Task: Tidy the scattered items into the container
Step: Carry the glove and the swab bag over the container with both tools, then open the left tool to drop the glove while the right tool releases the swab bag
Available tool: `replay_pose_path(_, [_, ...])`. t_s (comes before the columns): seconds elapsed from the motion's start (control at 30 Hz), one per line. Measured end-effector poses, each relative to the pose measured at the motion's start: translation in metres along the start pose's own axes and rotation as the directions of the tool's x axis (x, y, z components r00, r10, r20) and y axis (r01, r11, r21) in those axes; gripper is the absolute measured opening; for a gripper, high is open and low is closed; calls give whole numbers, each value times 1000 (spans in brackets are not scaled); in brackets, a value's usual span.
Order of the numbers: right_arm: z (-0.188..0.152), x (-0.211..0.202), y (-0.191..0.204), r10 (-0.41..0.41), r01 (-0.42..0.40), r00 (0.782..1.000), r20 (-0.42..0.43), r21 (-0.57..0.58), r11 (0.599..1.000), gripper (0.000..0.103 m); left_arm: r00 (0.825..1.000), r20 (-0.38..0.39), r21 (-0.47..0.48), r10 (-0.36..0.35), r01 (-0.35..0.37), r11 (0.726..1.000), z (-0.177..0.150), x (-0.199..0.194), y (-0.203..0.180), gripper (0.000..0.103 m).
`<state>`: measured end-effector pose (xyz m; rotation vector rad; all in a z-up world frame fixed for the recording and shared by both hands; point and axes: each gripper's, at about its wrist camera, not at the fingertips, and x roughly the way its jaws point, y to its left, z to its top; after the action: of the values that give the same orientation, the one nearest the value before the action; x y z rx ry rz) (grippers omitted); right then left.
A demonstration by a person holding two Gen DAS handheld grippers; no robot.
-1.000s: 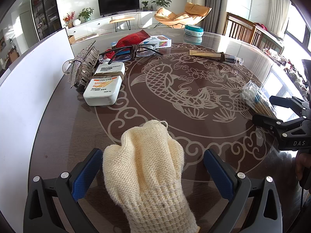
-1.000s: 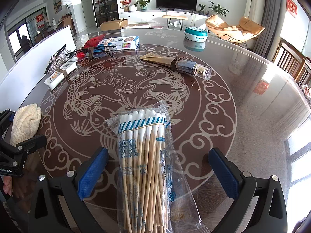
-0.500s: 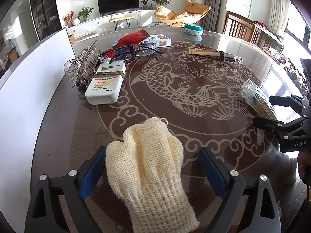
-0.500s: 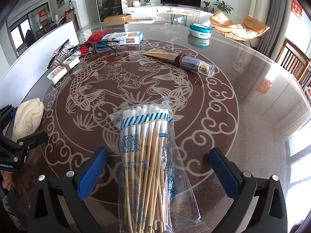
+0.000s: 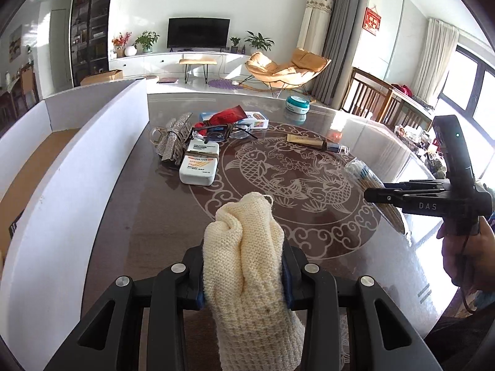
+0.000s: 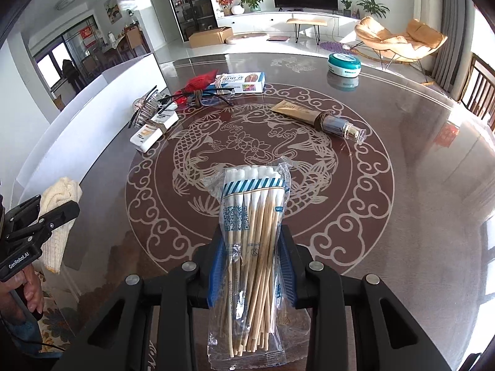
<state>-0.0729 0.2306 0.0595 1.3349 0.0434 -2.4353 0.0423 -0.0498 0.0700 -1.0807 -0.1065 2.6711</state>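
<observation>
The left gripper is closing on a cream knitted glove; the glove sits between the blue pads, which press into its sides and bunch the knit, and it is raised off the table. The right gripper is closing on a clear pack of cotton swabs; its pads squeeze the lower part of the pack, with the white tips pointing away from the camera and the pack held above the table surface. In the left wrist view, the right gripper appears at the right edge, gripped by a hand. Beyond both grippers lies the fish pattern inlaid in the round table. Along the left edge of the table stands the white container, open at the top, with its near wall just beside the table rim. Farther out, near the container, lie a white bottle, a sparkly hair clip and a pair of glasses, grouped closely. Beside them rest a red pouch and a small printed box. A gold tube with a clear-capped end lies to the right, apart from the group. A teal round tin stands at the far rim.
</observation>
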Motion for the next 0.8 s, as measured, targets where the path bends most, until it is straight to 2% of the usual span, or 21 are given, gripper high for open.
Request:
replay_pose_path(0.13, [40,-15,47,77,-75,997,23,-85,994,33,996,84,-37,9,-6,999,20,-61,44,35])
replay_pose_path(0.2, [66,-22,85,145,-138,989,35,-153,978,33,991,117,-53,61,-55,997,28,-89,76,36])
replay_pose_path(0.3, [107,-27,156,253,-232,967,40,-276,933,33,980,124,-118,157,-143,983,38,-117,136,36])
replay_pose_path(0.43, [152,-17,259,387,-355,922,-3,-405,843,33,955,36,-214,294,-280,936,36,-118,214,36])
replay_pose_path(0.53, [174,11,323,430,-406,901,-56,-454,793,33,948,-48,-275,315,-316,908,28,-102,255,36])
replay_pose_path(0.7, [185,81,383,422,-434,897,-134,-454,778,33,933,-145,-299,328,-357,885,18,-74,282,37])
replay_pose_path(0.77, [183,107,392,410,-431,900,-149,-449,783,34,922,-201,-284,332,-379,881,17,-62,285,46])
replay_pose_path(0.8, [181,120,394,397,-424,904,-157,-445,789,37,916,-226,-271,330,-385,882,17,-57,285,50])
